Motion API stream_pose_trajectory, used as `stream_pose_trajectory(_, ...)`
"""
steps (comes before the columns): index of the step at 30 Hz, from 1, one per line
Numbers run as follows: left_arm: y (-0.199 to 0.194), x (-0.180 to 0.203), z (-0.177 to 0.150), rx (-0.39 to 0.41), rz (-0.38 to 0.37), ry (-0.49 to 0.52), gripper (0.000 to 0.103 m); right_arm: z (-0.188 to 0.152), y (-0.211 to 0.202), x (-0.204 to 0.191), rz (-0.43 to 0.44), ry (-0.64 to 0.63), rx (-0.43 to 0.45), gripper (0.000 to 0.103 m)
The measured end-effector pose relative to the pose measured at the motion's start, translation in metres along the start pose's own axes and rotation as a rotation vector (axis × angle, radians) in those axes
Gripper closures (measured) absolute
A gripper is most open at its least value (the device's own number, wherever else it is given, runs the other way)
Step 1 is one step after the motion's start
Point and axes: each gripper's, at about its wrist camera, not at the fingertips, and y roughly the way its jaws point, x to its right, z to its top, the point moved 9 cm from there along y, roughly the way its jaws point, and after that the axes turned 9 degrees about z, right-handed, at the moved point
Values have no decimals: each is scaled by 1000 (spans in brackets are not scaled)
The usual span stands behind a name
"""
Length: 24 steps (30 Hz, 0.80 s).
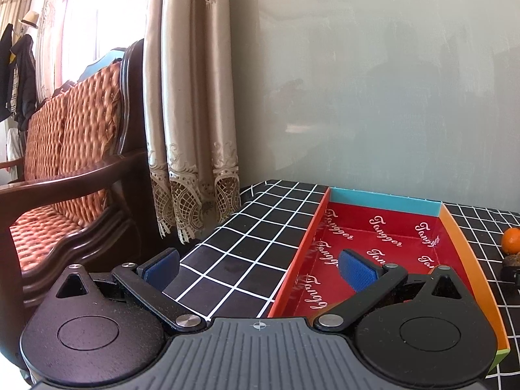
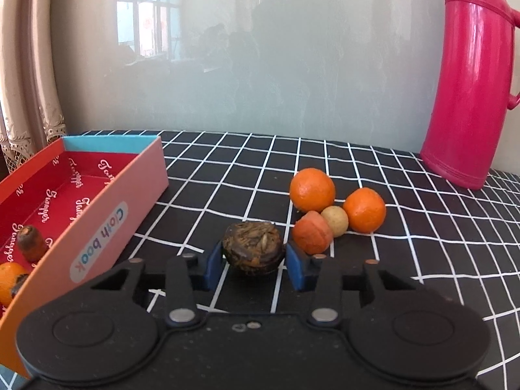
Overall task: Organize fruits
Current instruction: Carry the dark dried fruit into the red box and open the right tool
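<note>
In the right wrist view my right gripper has its blue pads on both sides of a dark brown fruit on the checked cloth; the jaws look closed against it. Behind it lie two oranges, a small orange-red fruit and a pale round fruit. The red-lined box at left holds a brownish fruit and an orange. My left gripper is open and empty over the box's near left corner.
A tall pink thermos stands at the back right of the table. A grey wall runs behind the table. A wooden chair and a curtain stand left of the table's edge. An orange shows at the left view's right border.
</note>
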Motion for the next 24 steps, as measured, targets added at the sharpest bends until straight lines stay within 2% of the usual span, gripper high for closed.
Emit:
stream_pose_trajectory(6, -2, -16, -1, 3, 24, -11, 0, 12, -15, -12, 23, 1, 48, 63)
stream_pose_trajectory(14, -2, -41, -5, -13, 53, -37, 0, 27, -34, -65, 106, -87, 149, 63)
stream_pose_trajectory(24, -1, -67, -5, -8, 88, -38, 0, 27, -24, -109, 174, -110, 155, 63)
